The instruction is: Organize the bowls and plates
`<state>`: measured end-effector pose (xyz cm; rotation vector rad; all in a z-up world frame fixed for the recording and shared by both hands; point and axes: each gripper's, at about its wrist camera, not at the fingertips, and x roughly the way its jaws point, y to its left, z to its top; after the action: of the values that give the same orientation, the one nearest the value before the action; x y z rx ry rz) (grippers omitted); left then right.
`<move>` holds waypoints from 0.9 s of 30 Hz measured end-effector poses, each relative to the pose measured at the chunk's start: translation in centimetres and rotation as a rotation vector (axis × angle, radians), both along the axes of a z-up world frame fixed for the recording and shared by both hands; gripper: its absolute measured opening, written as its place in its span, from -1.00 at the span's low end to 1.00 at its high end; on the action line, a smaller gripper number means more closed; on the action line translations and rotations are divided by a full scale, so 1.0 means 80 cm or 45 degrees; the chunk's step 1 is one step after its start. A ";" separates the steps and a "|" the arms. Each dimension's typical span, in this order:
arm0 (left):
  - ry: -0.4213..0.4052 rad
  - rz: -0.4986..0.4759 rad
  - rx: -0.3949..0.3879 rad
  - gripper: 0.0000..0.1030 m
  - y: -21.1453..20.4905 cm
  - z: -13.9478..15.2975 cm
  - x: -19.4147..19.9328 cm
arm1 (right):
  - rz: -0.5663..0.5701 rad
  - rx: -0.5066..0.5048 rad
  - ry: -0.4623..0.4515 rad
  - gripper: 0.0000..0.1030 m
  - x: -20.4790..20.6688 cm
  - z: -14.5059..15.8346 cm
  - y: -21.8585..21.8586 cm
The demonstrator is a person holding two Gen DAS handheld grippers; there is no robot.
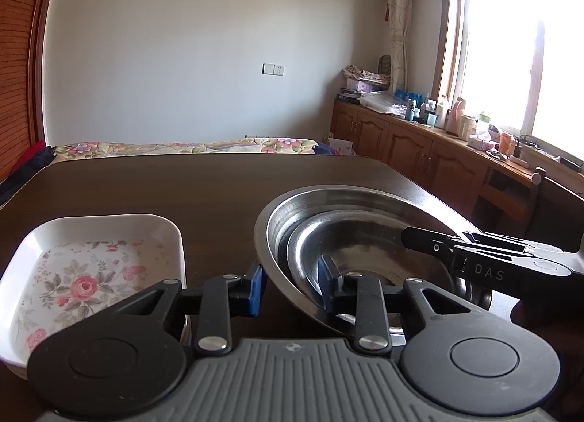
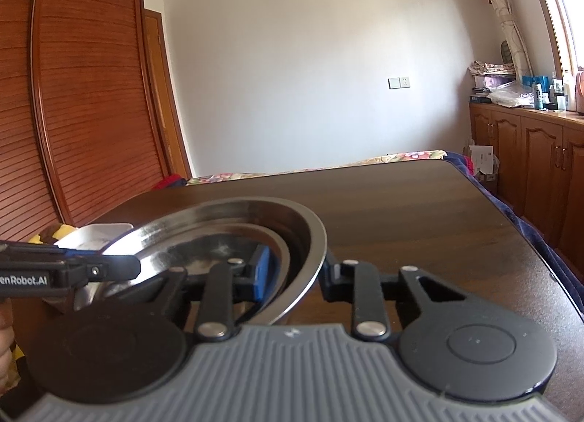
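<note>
Both grippers reach level over the dark table (image 1: 182, 185), straddling opposite rims of the large steel bowl (image 1: 365, 199). The left gripper (image 1: 292, 285) has pads either side of its 9 o'clock rim, the right gripper (image 2: 297, 276) its 3 o'clock rim; whether they clamp, I cannot tell. A smaller steel bowl (image 1: 357, 239) nests inside. The floral tray (image 1: 91, 268) sits at 9 o'clock, empty.

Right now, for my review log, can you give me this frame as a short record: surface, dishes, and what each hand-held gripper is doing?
surface: dark wooden table
dishes: large steel bowl with a smaller steel bowl nested inside; floral white tray to its left
bowl pose: tilted, apparently lifted
left hand-held gripper: fingers straddle the large bowl's left rim
right hand-held gripper: fingers straddle its right rim
grip: not clear whether the jaws are clamped
</note>
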<state>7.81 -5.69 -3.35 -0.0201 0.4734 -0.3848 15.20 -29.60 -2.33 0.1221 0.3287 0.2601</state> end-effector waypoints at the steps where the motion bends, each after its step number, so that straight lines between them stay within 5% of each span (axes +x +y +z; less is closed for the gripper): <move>1: 0.002 0.001 0.002 -0.36 0.000 0.000 0.000 | -0.001 -0.007 0.002 -0.42 0.000 0.001 0.001; 27: -0.062 -0.003 -0.037 -0.37 0.033 0.038 -0.020 | 0.015 0.012 -0.027 -0.43 -0.005 0.037 0.015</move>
<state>6.19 -3.03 -0.35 -0.0386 0.4200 -0.3941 14.83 -28.41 0.64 0.1270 0.3076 0.2744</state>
